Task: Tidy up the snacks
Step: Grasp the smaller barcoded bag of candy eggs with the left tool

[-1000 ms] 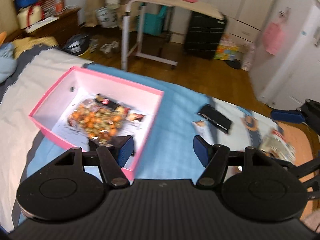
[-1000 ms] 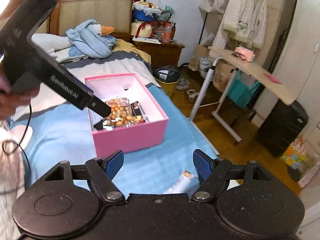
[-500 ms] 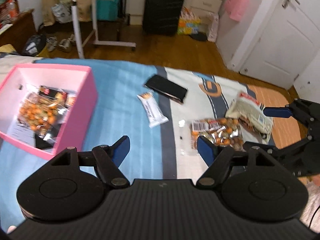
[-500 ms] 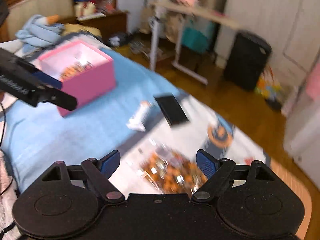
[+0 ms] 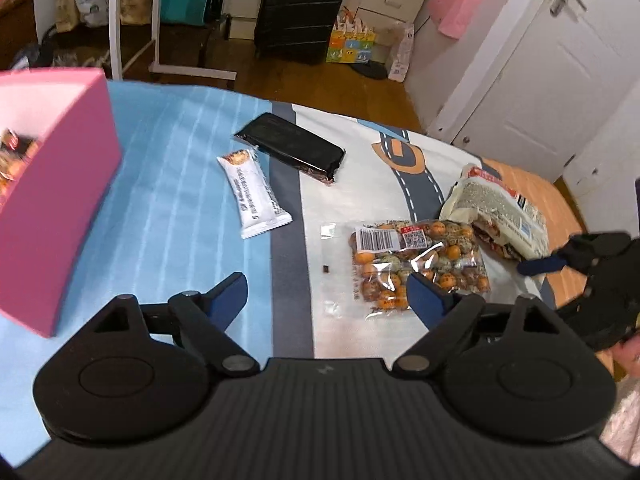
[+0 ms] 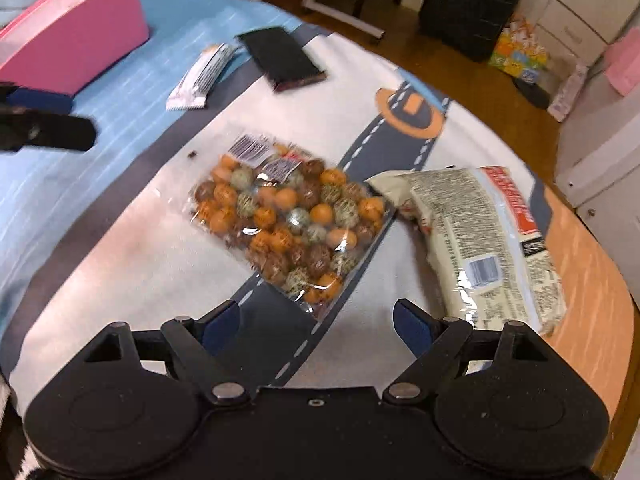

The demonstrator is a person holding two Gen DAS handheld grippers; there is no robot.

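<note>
A: We are over a bed [image 5: 168, 208] with a blue blanket, in a bedroom with a wood floor. What is closest?

B: The right gripper [image 6: 316, 322], with its fingers wide apart and nothing in them. Just past its tips lies the clear bag of round orange and brown candies [image 6: 292, 220]. The big cream snack bag [image 6: 492, 248] touches it on the right.

A: And the left gripper [image 5: 328, 294]?

B: Its fingers are spread wide too, holding nothing. The candy bag [image 5: 416, 264] lies by its right finger. Farther off lie the white bar [image 5: 252, 196] and then the black packet [image 5: 292, 148].

A: Where is the pink box [image 5: 52, 200]?

B: Far left, with snacks inside.

A: What changed?

B: A second ago both grippers pointed at the box. Now they have swung right, toward the loose snacks.
</note>
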